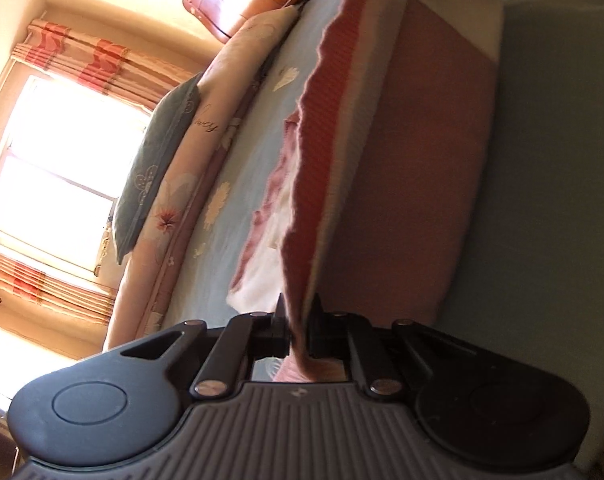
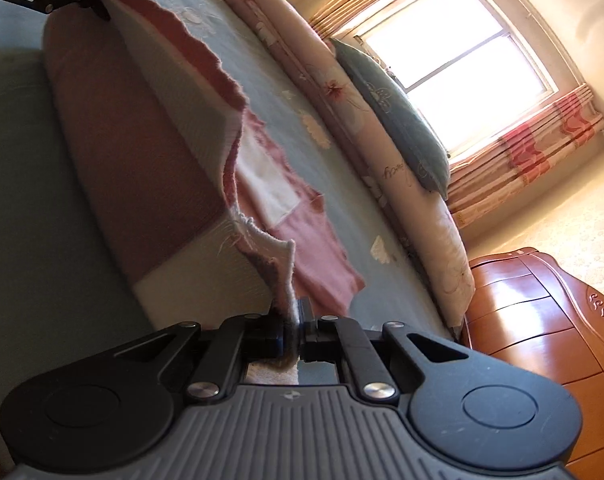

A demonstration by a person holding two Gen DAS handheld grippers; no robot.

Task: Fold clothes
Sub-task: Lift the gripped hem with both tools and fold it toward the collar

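Observation:
A pink and cream knitted garment [image 1: 402, 152] lies on the blue bedspread [image 1: 262, 128], its near edge lifted off the bed. My left gripper [image 1: 300, 320] is shut on one corner of that raised hem. At the other corner, my right gripper [image 2: 296, 320] is shut on the same garment [image 2: 142, 140]. The fabric hangs stretched between the two. In the right wrist view the left gripper [image 2: 96, 10] shows at the top left, pinching the far corner. The rest of the garment [image 2: 302, 236] lies flat beyond the lifted edge.
A rolled floral quilt [image 1: 206, 168] and a grey-green pillow [image 1: 158, 160] lie along the far side of the bed. A wooden headboard [image 2: 542, 328] stands at one end. A bright window [image 2: 462, 52] with striped curtains is behind.

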